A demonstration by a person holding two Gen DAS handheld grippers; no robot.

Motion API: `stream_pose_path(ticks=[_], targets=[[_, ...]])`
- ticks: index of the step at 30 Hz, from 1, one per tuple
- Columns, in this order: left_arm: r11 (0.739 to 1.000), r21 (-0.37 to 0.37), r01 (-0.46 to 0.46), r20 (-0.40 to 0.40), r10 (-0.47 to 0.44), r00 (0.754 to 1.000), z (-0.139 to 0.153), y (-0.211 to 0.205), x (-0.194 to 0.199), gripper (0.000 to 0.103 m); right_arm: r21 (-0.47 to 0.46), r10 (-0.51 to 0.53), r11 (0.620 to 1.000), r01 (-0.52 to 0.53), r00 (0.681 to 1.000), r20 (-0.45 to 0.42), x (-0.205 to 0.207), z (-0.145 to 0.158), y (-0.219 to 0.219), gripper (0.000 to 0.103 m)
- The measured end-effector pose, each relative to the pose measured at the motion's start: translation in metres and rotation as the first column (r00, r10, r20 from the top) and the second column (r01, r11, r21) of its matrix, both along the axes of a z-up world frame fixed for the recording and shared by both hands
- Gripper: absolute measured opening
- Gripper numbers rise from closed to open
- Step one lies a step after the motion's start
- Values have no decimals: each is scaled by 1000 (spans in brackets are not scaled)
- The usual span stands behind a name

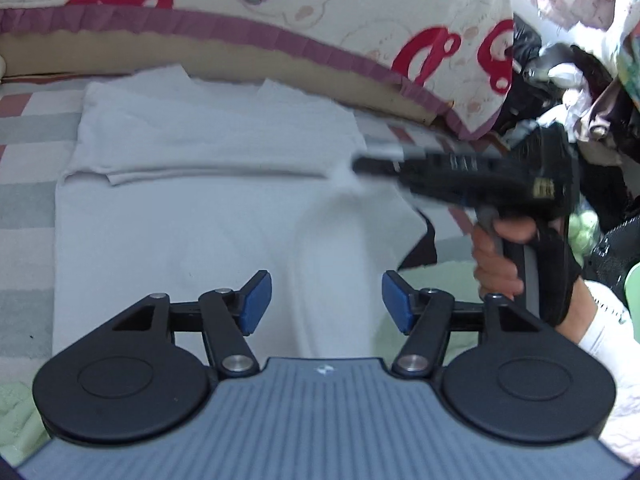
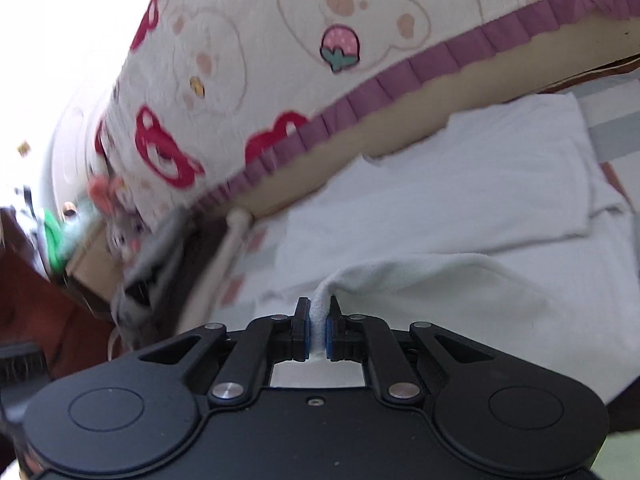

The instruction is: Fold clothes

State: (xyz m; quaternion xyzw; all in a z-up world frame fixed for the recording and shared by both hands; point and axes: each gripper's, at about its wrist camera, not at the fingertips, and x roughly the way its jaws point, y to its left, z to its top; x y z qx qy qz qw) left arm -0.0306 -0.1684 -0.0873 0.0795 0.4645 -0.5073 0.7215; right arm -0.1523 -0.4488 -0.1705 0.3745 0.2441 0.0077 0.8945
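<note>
White garment (image 1: 192, 208) flat on striped bed sheet (image 1: 24, 168), far part already doubled over, near patterned quilt (image 1: 320, 20). Step, by my read: side fold in progress. Right gripper (image 2: 319, 330) pinched tight on garment edge, cloth tented up. Left gripper (image 1: 326, 300) wide apart, holding nothing, above near hem. Next: carry pinched edge across, keep tension. Left view shows whole garment plus hand (image 1: 500, 256); right view shows pinch only.
</note>
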Motion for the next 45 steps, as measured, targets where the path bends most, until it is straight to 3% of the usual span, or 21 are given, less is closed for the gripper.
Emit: stream_pose_path(ticks=[8, 13, 15, 16, 19, 21, 27, 30, 34, 40, 43, 45], targets=[[996, 86, 28, -3, -28, 1000, -19, 0, -13, 66, -5, -127, 992, 127, 989, 78, -44, 10, -11, 10], [993, 88, 81, -79, -74, 994, -27, 4, -18, 65, -45, -158, 985, 164, 979, 130, -55, 20, -12, 10], [990, 109, 84, -56, -78, 995, -26, 6, -22, 46, -50, -166, 983, 175, 975, 148, -58, 23, -12, 10], [989, 123, 79, -18, -77, 997, -24, 6, -25, 15, -50, -169, 983, 178, 974, 151, -58, 25, -12, 10], [991, 137, -6, 101, -8, 995, -16, 8, -19, 10, -56, -184, 979, 195, 970, 160, -63, 28, -11, 10], [990, 120, -76, 177, 54, 983, -8, 9, -7, 10, -53, -206, 975, 217, 965, 162, -65, 29, -11, 10], [991, 51, -120, 292, 100, 951, 9, -8, 39, 11, -75, -258, 959, 274, 950, 175, -67, 40, -25, 10], [986, 40, -165, 354, 140, 925, 5, -25, 60, 32, -129, -312, 934, 333, 937, 157, -56, 46, -31, 10], [978, 87, -192, 319, 155, 935, -18, -24, 74, 40, -283, -331, 898, 338, 941, 75, -33, 39, -34, 10], [964, 117, -238, 249, 203, 947, -44, 16, 87, 53, -307, -338, 896, 322, 941, -1, -18, 20, -35, 9], [958, 126, -257, 207, 228, 951, -51, 33, 94, 53, -333, -326, 892, 304, 945, -10, -13, 15, -26, 9], [967, 108, -232, 187, 210, 960, -48, 32, 94, 37, -375, -314, 881, 288, 950, -7, -11, 18, -18, 9]])
